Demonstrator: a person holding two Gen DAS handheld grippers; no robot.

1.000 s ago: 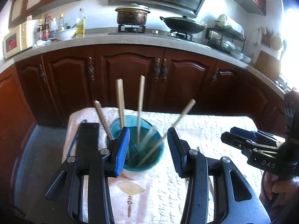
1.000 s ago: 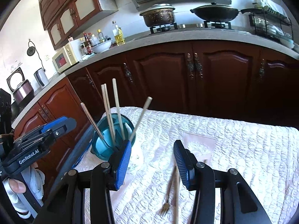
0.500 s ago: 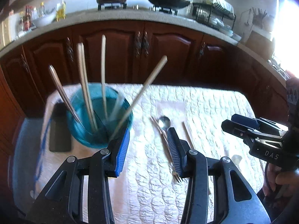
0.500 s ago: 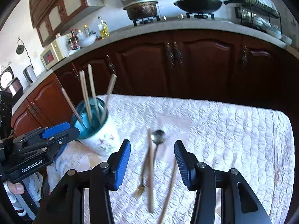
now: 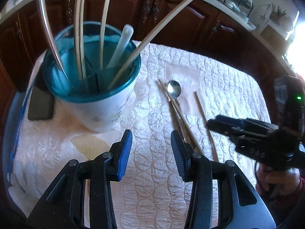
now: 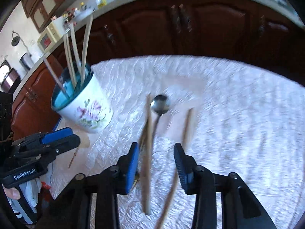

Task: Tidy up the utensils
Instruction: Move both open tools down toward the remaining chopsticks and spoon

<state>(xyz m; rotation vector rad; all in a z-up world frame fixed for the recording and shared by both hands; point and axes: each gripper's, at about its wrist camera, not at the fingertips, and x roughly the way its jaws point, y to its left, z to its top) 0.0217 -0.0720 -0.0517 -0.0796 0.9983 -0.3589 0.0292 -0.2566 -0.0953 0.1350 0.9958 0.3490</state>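
Nearest, the right gripper (image 6: 155, 164) hangs over the loose utensils on the quilted white tablecloth (image 6: 238, 114), its jaws closing; a chopstick (image 6: 147, 152) and the thin handle of the metal spoon (image 6: 159, 103) show in the gap, but the pads do not look pressed on either yet. A second chopstick (image 6: 187, 126) lies just beside the right pad. The left gripper (image 5: 151, 152) is spread with only cloth between its fingers, near the cup.

Farther back, the floral cup with the teal rim (image 6: 85, 106) already stands loaded with several chopsticks (image 5: 80, 28) and a white handle (image 5: 122, 42). So the sorting looks partly done: left on the cloth are the spoon, at least two chopsticks and what may be a fork, blurred under the right gripper.
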